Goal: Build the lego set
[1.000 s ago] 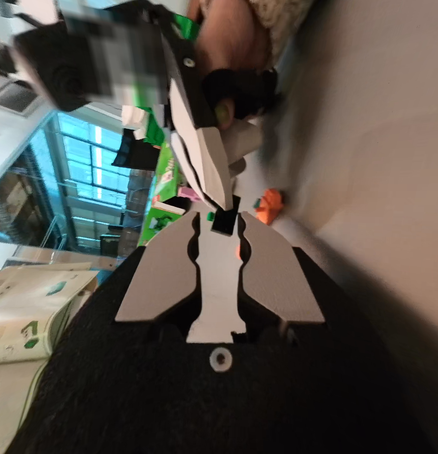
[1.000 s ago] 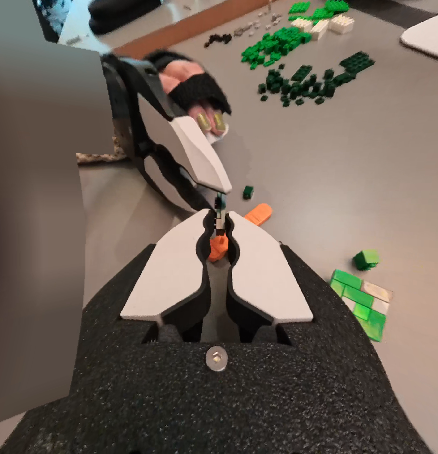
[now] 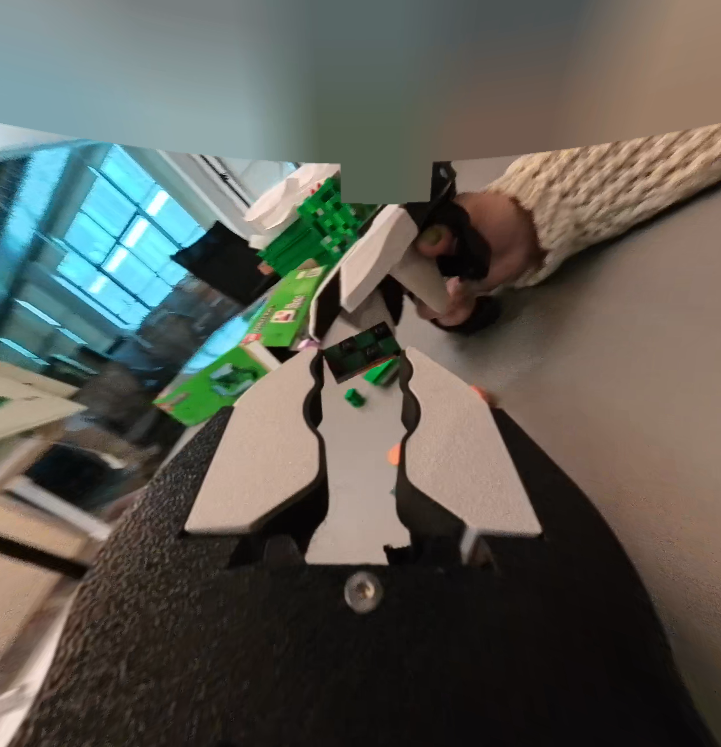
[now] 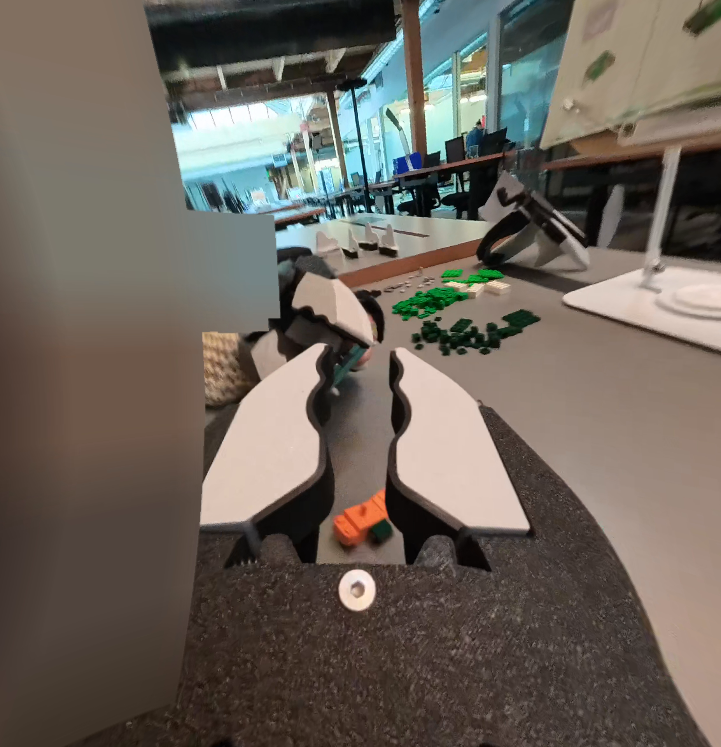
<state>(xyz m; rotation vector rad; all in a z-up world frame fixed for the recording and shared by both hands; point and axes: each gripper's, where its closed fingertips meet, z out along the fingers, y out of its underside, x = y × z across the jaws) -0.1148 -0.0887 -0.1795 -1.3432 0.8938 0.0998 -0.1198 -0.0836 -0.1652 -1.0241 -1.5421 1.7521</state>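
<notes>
Plate (image 3: 353, 359), dark green, sits tilted across the tips of the left gripper (image 3: 361, 351). Its fingers (image 3: 270, 436) are set to the plate's width and appear to hold it clear of the worktop (image 4: 553, 424). Right gripper (image 4: 359, 349): fingers wide apart, nothing between them. Orange piece (image 4: 357, 521) lies on the worktop below the right gripper, touching a small dark brick (image 4: 381, 531). Green brick piles (image 4: 431, 301) lie well beyond.

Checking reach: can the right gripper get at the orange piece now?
Probably yes: the right gripper is open and empty, the orange piece lies just beneath, only a small dark brick beside it.
</notes>
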